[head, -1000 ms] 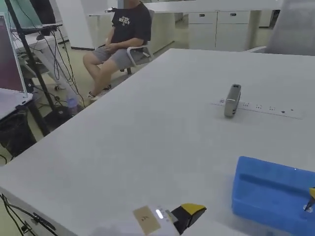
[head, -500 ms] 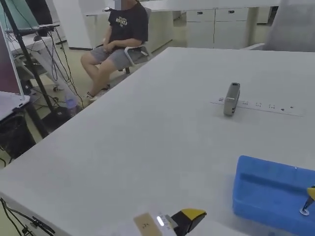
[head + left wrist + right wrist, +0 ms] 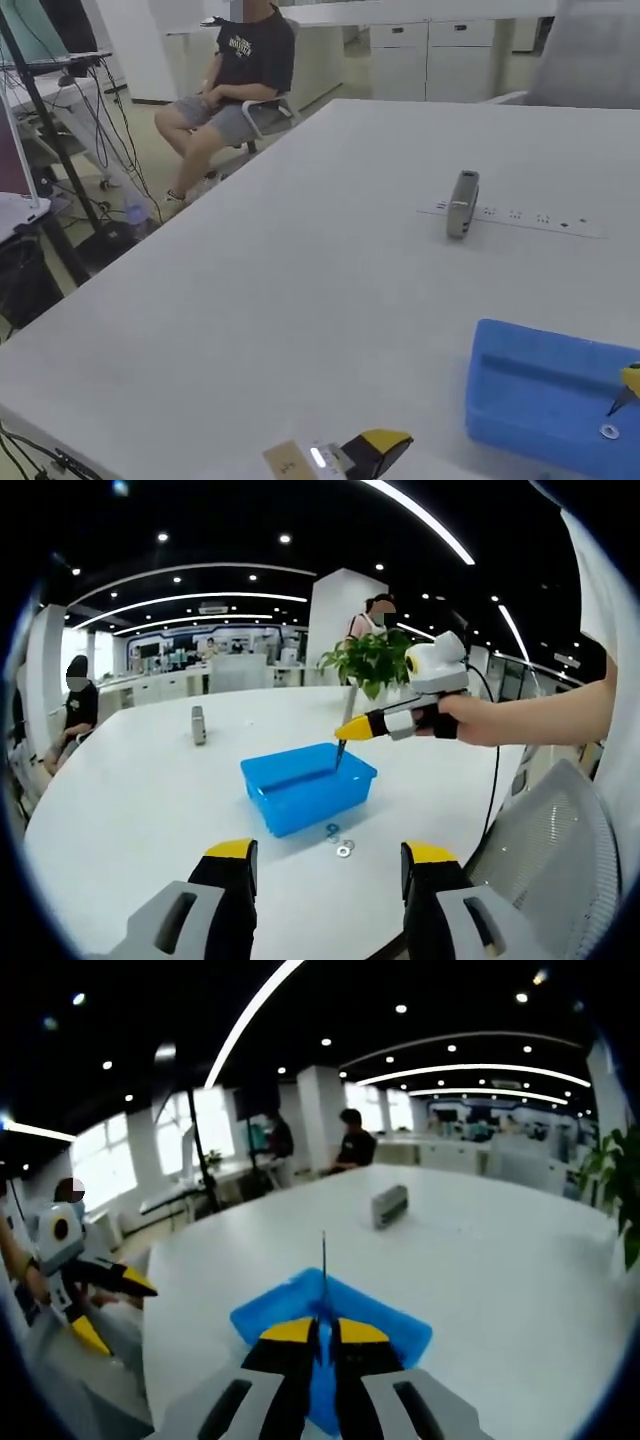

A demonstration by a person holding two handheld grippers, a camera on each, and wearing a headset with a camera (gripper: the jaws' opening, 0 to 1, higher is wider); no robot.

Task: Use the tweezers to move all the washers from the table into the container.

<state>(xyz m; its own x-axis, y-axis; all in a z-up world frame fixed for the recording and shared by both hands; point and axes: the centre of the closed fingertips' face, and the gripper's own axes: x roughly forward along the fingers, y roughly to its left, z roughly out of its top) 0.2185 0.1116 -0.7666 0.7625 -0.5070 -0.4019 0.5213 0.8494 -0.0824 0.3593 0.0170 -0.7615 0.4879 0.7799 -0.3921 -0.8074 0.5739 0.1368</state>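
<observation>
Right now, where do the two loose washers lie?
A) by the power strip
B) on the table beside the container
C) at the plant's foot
B: in the left gripper view the washers lie on the table, just beside the container.

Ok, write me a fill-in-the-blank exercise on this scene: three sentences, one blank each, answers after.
1. The right gripper is shut on the tweezers, above the ___ container.
2. The left gripper has its jaws ___, holding nothing.
3. In the left gripper view, ___ washers lie on the table beside the container.

Missing words: blue; open; two.
</observation>
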